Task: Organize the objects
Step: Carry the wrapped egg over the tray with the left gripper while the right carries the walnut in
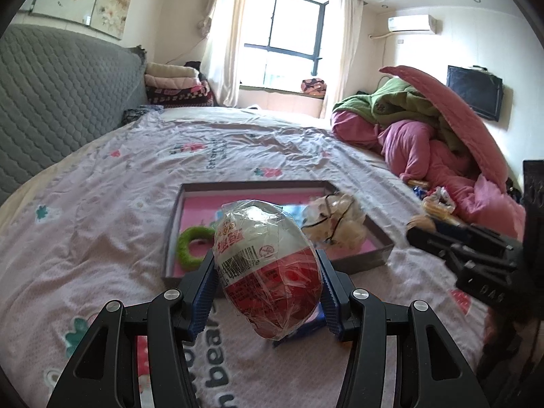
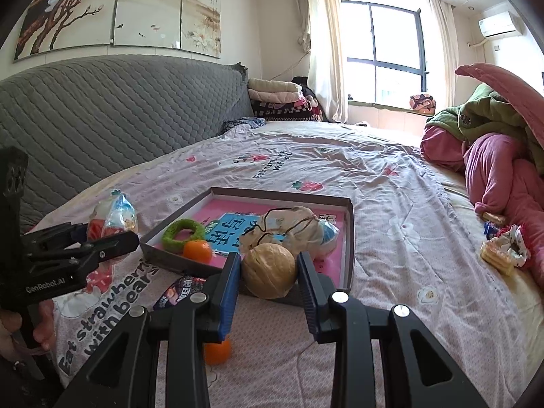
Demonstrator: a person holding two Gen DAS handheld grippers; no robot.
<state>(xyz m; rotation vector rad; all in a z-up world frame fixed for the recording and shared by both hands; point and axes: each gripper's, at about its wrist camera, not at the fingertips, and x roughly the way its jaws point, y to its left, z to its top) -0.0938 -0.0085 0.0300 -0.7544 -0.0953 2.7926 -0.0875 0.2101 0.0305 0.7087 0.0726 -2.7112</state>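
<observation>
Pink-lined, the shallow box lies on the bed as the collecting place, I judge: a green ring, an orange and a beige stringed bundle already sit inside. Both claws hang just short of its near edge, each carrying a thing towards it. Left claw, about half spread, is clenched on a wrapped red-and-white egg, lifted clear of the bedding. Right claw, narrower, pinches a tan walnut. A second orange and a dark snack packet wait on the bedding.
</observation>
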